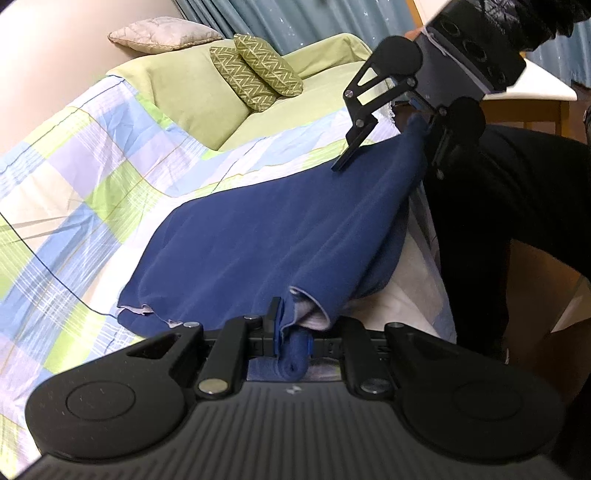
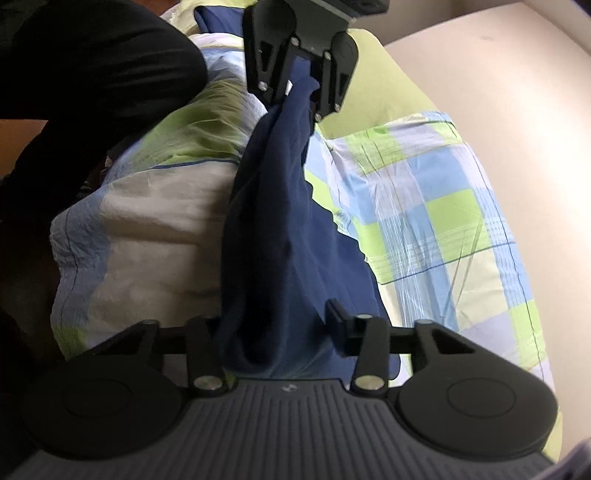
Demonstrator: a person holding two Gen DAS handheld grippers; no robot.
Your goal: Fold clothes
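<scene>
A navy blue garment (image 1: pixel 266 229) with a pale grey lining lies stretched over the checked bedspread (image 1: pixel 92 177). My left gripper (image 1: pixel 291 332) is shut on one end of it, with cloth bunched between the fingers. My right gripper (image 1: pixel 391 147) holds the other end, lifted above the bed. In the right wrist view the garment (image 2: pixel 280 221) hangs as a long fold from the left gripper (image 2: pixel 301 99) down into my right gripper (image 2: pixel 280 332), whose fingers stand apart with thick cloth filling the gap.
A green sofa (image 1: pixel 192 92) with two patterned cushions (image 1: pixel 258 74) and a beige pillow (image 1: pixel 162 35) stands behind the bed. A wooden table (image 1: pixel 535 96) is at the right. The person's dark clothing (image 1: pixel 498 221) is close on the right. A wall (image 2: pixel 498 92) borders the bed.
</scene>
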